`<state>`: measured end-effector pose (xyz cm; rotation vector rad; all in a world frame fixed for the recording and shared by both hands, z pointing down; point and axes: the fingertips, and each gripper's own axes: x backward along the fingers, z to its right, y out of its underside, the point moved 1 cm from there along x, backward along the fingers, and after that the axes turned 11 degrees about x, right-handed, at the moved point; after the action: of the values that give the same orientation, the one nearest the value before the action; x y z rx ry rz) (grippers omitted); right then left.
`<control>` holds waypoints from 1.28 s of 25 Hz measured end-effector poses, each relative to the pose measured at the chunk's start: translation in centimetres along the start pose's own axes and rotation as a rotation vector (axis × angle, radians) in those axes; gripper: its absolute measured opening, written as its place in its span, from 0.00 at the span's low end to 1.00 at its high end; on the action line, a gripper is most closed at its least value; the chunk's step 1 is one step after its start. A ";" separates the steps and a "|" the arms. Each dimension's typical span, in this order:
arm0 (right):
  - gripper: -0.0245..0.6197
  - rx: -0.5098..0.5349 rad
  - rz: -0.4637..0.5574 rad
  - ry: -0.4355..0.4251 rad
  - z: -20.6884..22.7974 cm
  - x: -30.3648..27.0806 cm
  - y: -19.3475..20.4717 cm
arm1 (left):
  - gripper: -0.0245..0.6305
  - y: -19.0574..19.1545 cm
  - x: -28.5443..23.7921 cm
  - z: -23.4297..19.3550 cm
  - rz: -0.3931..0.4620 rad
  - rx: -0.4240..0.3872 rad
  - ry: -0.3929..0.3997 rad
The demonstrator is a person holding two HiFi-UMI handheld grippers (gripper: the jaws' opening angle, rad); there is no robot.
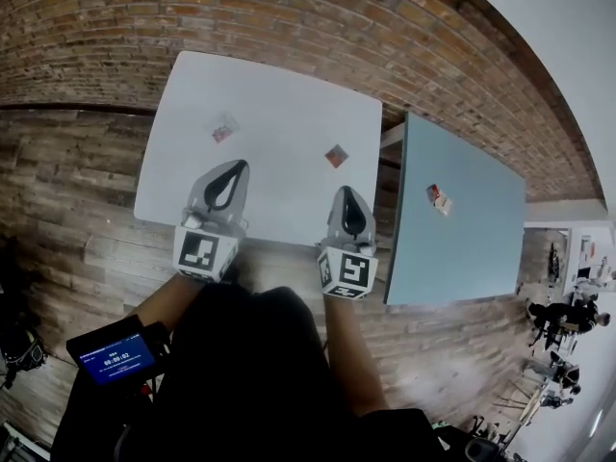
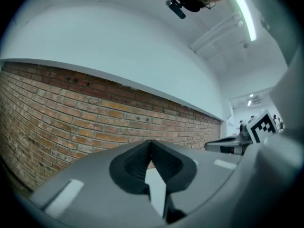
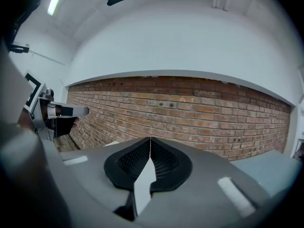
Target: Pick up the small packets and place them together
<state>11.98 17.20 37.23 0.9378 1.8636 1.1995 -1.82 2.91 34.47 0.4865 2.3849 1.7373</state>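
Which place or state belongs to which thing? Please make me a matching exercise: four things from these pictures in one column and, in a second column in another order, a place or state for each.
Things
1. white table
2. blue table
3. right gripper
4. small screen

Places and states
a. shut, with nothing between its jaws
b. one packet lies on it
c. glows blue, low at the left of the head view
d. two packets lie on it, apart from each other

Pairs: 1-d, 2-b, 3-a, 4-c
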 end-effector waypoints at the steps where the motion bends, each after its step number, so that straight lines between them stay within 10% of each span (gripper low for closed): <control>1: 0.05 -0.008 -0.017 0.006 -0.2 -0.6 0.2 | 0.04 -0.1 -0.4 -0.6 -0.001 0.005 0.010; 32: 0.12 -0.040 -0.414 -0.122 9.8 -15.1 22.7 | 0.04 4.1 -13.5 -0.8 -0.087 -0.026 -0.115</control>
<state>31.91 15.08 58.19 0.5511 1.8146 0.9033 11.29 -1.37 37.73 0.4584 2.2668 1.6554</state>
